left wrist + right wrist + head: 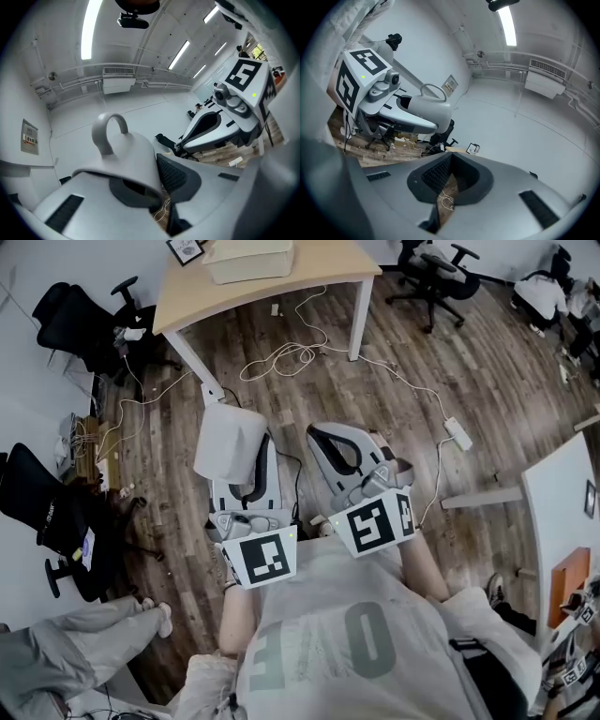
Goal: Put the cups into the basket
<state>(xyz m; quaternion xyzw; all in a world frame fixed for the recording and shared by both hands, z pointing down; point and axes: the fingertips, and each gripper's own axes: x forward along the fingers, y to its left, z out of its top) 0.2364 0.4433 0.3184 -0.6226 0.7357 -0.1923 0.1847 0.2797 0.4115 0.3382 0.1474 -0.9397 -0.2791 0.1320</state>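
Note:
A pale grey cup [228, 442] with a loop handle is gripped by its rim in my left gripper [246, 465], held up in front of the person's chest. The left gripper view shows the cup [126, 145] tipped over one jaw, handle upward, with the left gripper [157, 187] shut on its wall. My right gripper [339, 442] is held beside it, shut, with nothing in it. In the right gripper view its jaws [447, 180] leave only a thin slit, and the cup [431, 108] shows at the left. No basket is in view.
A wooden table [328, 268] with a beige box [248, 259] stands ahead. White cables [291, 352] and a power strip [459, 434] lie on the wood floor. Black office chairs [80, 320] stand left and at the back right [436, 277]. A white desk edge [562, 521] is at the right.

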